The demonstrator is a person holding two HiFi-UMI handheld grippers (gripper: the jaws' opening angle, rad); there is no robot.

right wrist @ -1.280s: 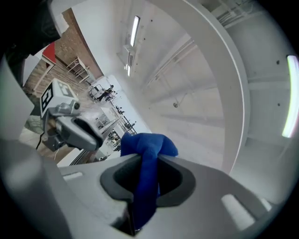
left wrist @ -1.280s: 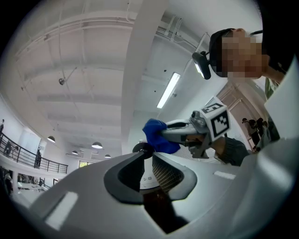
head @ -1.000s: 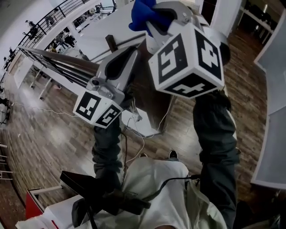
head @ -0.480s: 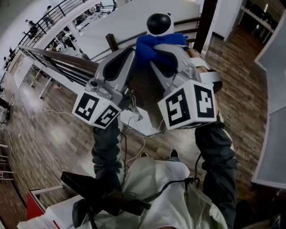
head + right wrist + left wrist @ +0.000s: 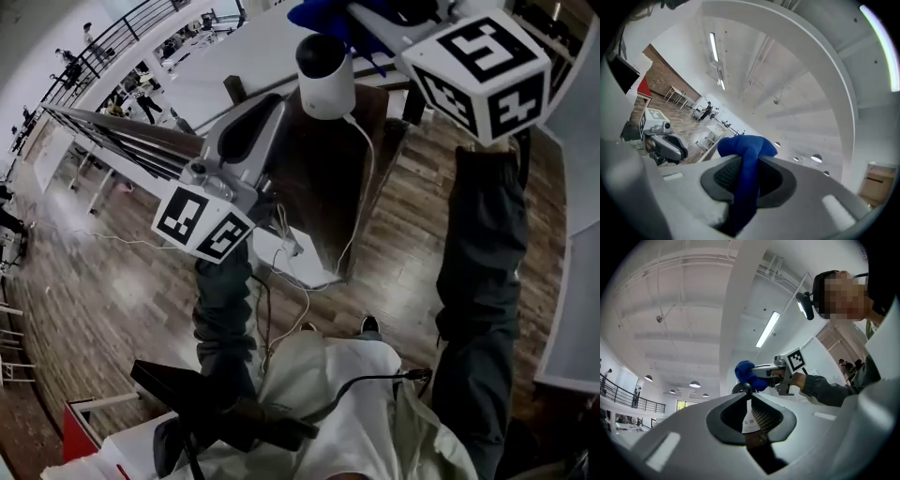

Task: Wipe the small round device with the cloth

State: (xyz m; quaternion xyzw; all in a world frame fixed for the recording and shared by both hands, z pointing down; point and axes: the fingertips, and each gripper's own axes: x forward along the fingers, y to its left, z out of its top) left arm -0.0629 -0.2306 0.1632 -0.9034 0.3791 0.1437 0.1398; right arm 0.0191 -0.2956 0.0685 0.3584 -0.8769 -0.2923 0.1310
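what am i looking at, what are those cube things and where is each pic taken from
No robot: a person holds a two-jaw gripper in each hand; the patterned cubes are part of them. The head view looks down from the person's head. The other two cameras ride on the grippers, looking along the jaws. The left gripper seems closed on the small round device, white with a black top. The right gripper pinches the blue cloth, close by the device's top. Both are held in the air above a wooden floor.
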